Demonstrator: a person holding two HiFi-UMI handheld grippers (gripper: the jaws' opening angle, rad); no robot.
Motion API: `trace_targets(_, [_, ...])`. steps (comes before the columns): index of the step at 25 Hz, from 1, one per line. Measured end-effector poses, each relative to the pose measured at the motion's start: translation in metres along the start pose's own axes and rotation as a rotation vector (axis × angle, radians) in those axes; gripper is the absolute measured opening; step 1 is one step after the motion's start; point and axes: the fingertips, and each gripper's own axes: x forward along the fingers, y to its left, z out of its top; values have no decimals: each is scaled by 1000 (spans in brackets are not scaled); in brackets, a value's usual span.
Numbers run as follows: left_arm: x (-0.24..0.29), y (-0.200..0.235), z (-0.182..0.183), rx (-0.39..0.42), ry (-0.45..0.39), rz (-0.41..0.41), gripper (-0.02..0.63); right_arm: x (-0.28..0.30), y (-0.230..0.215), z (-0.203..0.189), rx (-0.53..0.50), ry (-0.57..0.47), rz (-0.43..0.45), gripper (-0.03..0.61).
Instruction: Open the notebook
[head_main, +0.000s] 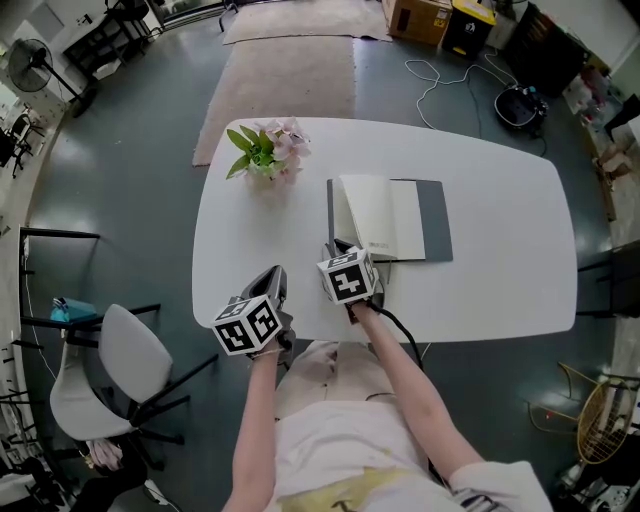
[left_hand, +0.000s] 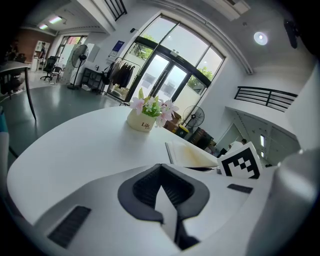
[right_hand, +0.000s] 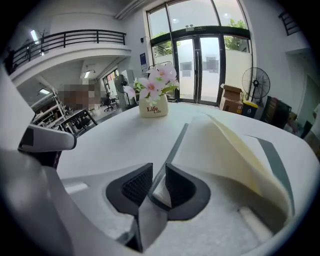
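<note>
The grey-covered notebook (head_main: 385, 218) lies on the white table (head_main: 500, 200), partly open. Its grey front cover (right_hand: 176, 145) stands up on edge at the left, and cream pages (right_hand: 225, 150) curl over to the right. My right gripper (head_main: 335, 250) is at the notebook's near left corner. In the right gripper view (right_hand: 155, 185) the cover's near corner sits between the jaws, with a gap on the left pad's side, so the pads do not press on it. My left gripper (head_main: 275, 275) hovers to the left of it over bare table. Its pads (left_hand: 161, 187) meet and hold nothing.
A white pot of pink flowers (head_main: 268, 150) stands on the table's far left, behind the notebook. A grey chair (head_main: 110, 370) is on the floor at the left. A rug (head_main: 290, 80), boxes (head_main: 420, 18) and a cable lie beyond the table.
</note>
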Motion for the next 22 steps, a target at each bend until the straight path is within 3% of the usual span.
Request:
trace_targets(10, [2,-14,8,34,-11,-30,-1,-29,-2,19,38,-105,46,49])
trace_targets(22, [-3,-67,41,145,-60,-145,-1,-109,-8,50,101,-284,150,8])
